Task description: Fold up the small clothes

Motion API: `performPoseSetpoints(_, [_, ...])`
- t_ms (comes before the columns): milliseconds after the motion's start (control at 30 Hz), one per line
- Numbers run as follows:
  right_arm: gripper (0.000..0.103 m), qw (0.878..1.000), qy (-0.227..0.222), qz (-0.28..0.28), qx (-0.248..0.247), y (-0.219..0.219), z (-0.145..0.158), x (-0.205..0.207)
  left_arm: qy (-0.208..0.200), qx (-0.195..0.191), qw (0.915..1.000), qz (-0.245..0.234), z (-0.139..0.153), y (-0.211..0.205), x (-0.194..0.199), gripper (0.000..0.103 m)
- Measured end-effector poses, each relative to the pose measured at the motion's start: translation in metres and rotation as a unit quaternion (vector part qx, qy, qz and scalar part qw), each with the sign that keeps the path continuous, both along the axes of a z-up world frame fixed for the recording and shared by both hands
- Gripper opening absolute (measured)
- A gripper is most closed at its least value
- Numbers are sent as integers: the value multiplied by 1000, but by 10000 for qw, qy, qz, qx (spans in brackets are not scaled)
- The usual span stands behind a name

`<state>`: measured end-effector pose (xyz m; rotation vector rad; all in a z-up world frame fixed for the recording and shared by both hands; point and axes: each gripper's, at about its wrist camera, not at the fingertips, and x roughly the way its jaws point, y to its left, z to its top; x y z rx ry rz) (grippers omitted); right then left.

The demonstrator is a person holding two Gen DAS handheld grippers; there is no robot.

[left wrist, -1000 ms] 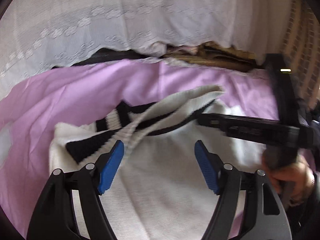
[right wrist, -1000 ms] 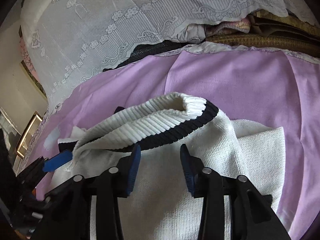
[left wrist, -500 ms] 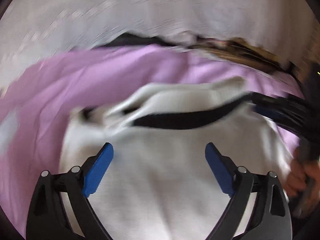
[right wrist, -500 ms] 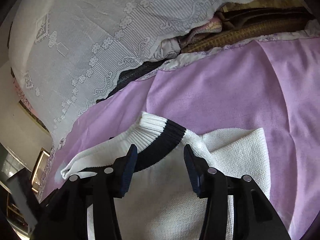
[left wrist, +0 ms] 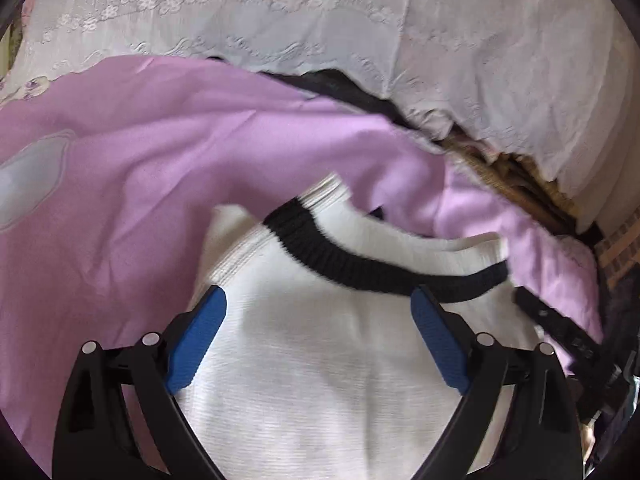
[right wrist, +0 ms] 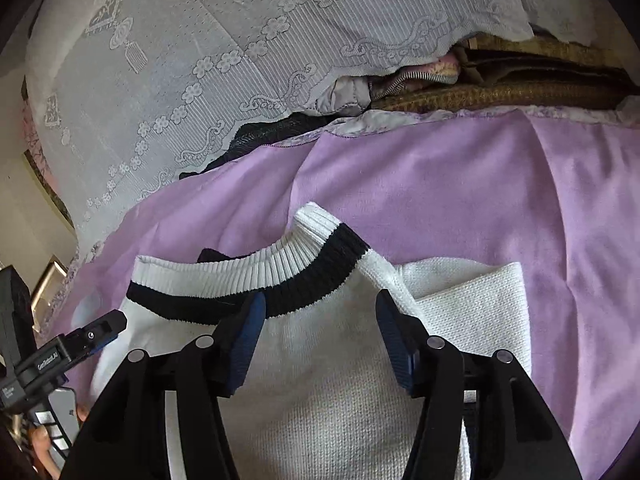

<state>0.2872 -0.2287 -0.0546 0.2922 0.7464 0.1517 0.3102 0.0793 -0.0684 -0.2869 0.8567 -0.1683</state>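
Ahead of your fingers lies the purple sheet (right wrist: 460,200). On it, under and between both grippers, rests the white knit sweater (right wrist: 320,400), folded, its ribbed hem banded in black (right wrist: 312,280) just beyond your fingertips. Your left gripper (left wrist: 318,320) is spread wide above it; your right gripper (right wrist: 320,328) stands parted, gripping nothing.

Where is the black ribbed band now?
The black ribbed band runs across the white sweater on the purple sheet, just beyond the right gripper.
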Motion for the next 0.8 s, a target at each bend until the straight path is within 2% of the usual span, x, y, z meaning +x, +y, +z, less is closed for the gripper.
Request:
performPoseSetpoints(67, [58,9996,209,19,-170,2,-9,3,270,64,9996,-37,-16,-2,8,91])
performPoseSetpoints(133, [58,9991,373,88,-201,1,-18,8,182,655,9976,-105,-14,-18,8,91])
performPoseSetpoints(200, [57,9988,316,103,-356,4,-18,6,51,1105,9938,-77,-14,-30,5,92])
performPoseSetpoints(267, [54,9989,255,80,-394,5,-17,4,-42,1132,9936,-23,-11,-30,0,92])
performPoseSetpoints(367, [55,9995,101,-26,-286,2,-13,-6,-255,889,9957,4,0,-26,-10,92])
performPoseSetpoints(500, [56,9997,-18,-96,-237,0,-9,-20,-392,815,9959,29,3,-27,-15,92])
performPoseSetpoints(600, [56,9994,-95,-77,-314,4,-5,-29,-336,984,9946,-11,0,-34,-14,92])
performPoseSetpoints(700, [57,9985,-106,21,-532,13,-4,-37,-149,1394,9901,10,-10,-42,-12,92])
performPoseSetpoints(800, [64,9953,43,180,-948,25,-13,-38,-147,1532,9881,6,-13,-45,-12,95])
